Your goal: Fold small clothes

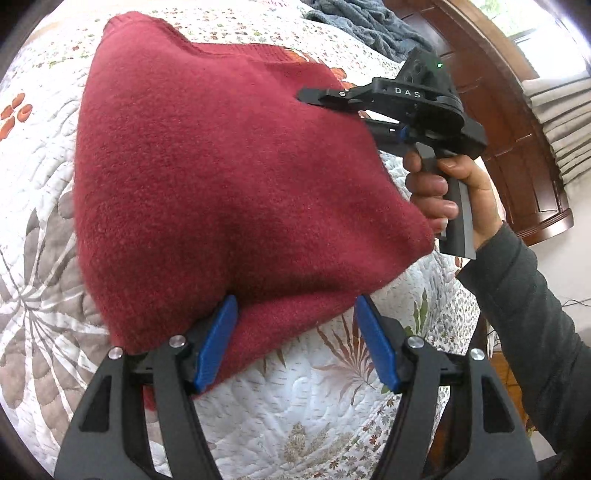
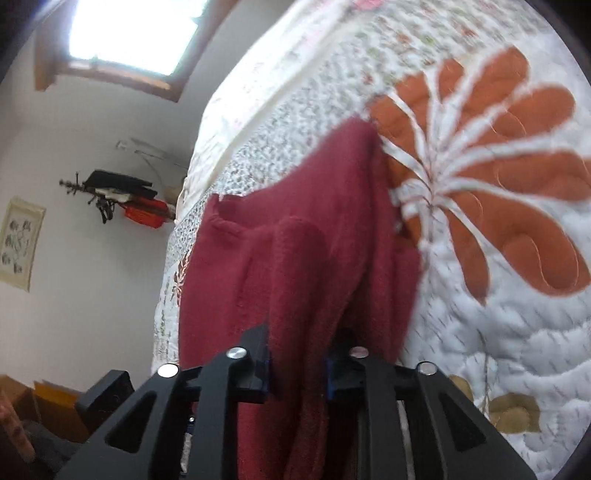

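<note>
A dark red knit garment [image 1: 221, 166] is lifted in a tent shape over the floral quilt [image 1: 314, 406]. My left gripper [image 1: 297, 332] is open, its blue pads [image 1: 218, 343] wide apart at the garment's near hem; cloth hangs between them and over the left pad. My right gripper [image 1: 332, 107], held by a hand [image 1: 443, 184], pinches the garment's far right edge. In the right wrist view the right gripper [image 2: 297, 363] is shut on bunched red garment [image 2: 303, 240], which hangs down toward the quilt [image 2: 498, 332].
A blue-grey blanket [image 1: 362, 22] lies crumpled at the bed's far side, by a dark wooden headboard [image 1: 498, 110]. A dark sleeve [image 1: 535, 314] reaches in from the right. Past the bed's edge are a wall, a window [image 2: 129, 33] and a loaded coat rack [image 2: 110, 195].
</note>
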Available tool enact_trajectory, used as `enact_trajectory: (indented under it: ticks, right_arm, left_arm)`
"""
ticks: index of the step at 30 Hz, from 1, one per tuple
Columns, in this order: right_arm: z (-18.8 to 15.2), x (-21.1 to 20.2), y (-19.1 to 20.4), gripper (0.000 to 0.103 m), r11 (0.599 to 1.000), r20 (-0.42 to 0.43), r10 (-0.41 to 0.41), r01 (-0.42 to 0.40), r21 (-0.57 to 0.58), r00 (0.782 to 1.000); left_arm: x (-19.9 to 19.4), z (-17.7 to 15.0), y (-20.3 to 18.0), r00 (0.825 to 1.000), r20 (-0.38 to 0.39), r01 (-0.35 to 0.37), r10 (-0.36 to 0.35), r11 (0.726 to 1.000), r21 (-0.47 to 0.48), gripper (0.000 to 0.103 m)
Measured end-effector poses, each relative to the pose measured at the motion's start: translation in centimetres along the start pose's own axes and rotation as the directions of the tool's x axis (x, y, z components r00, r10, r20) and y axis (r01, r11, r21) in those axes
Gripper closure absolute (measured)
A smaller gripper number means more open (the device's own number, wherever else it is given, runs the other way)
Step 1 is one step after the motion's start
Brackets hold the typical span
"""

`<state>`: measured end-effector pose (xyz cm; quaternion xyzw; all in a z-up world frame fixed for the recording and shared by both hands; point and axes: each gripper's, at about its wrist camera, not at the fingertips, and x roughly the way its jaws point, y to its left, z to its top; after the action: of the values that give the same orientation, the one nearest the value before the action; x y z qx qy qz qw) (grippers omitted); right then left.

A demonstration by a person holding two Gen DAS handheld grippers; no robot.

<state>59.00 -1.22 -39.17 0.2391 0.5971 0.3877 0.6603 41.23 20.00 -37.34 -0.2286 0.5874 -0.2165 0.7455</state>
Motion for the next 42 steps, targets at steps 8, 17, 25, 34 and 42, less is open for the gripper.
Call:
enact_trajectory:
  ticks: [8,17,25,34,42]
  right_arm:
    - [-0.6,-0.7,0.5,0.055,0.999,-0.008,0.033,-0.033,0.023,0.999]
    - [-2.0,-0.6,-1.6,0.084,0.995,0.053,-0.082,0.079,0.069,0.995]
    - [-6.4,-3.7,1.1,0.042,0.998,0.011,-0.059,0.058,0.034,0.998]
    - [-8.8,-6.0,1.2,0.074,0.987,0.079,-0.152,0.148,0.054,0.985]
    - [-12.3,-5.1,3.4,0.089,0.996,0.043,-0.069,0.071,-0.048,0.997]
  left_arm:
    - [-7.4,2.4,3.1,0.989,0.132,0.066,-0.063,0.998,-0.022,0.032]
    - [-7.9,10.3,6.8,0.986,0.148,0.085,-0.073,0.994,-0.071,0.031]
    - [-3.5,11.0,7.0,0.999,0.023,0.048,-0.048,0.998,-0.026,0.031]
    - [-6.0,9.8,3.4,0.996,0.051,0.076,-0.078,0.996,0.055,0.038]
    - [-1.8,6.8,3.7,0.996,-0.056,0.073,-0.072,0.997,0.023,0.04]
